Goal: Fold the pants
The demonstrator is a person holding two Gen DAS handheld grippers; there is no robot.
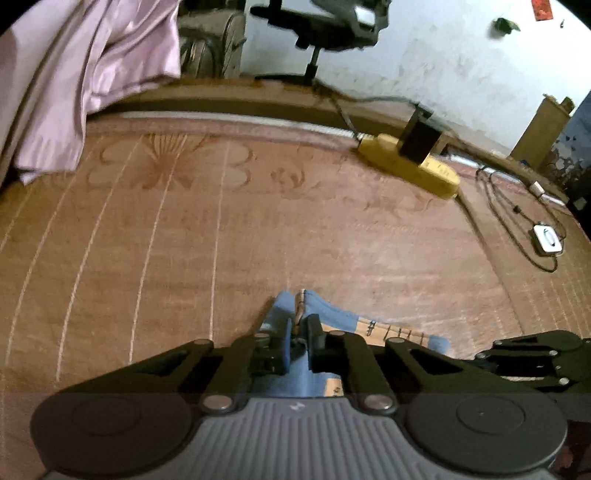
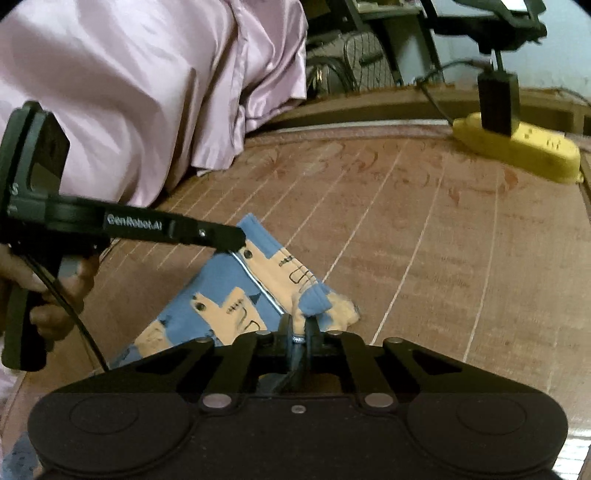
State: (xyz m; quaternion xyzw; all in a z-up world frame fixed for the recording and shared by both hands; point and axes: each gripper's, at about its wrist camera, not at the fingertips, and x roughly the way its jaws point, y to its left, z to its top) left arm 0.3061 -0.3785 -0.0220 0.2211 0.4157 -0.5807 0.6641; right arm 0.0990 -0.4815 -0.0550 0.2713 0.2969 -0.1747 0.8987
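Small blue pants (image 2: 218, 295) with a tan animal print lie on the brown patterned mat (image 2: 424, 240). My right gripper (image 2: 299, 325) is shut on one edge of the pants, bunching the cloth between its fingers. My left gripper (image 1: 299, 325) is shut on another edge of the pants (image 1: 328, 314); it also shows in the right wrist view (image 2: 236, 240), held by a hand at the left, clamped on the far corner. The right gripper's linkage shows at the lower right of the left wrist view (image 1: 532, 358).
A pink satin sheet (image 2: 129, 92) is heaped at the mat's far left. A yellow power strip (image 1: 410, 162) with a black adapter lies at the far edge. A white device with cables (image 1: 546, 240) lies at the right. An office chair (image 1: 321, 29) stands beyond.
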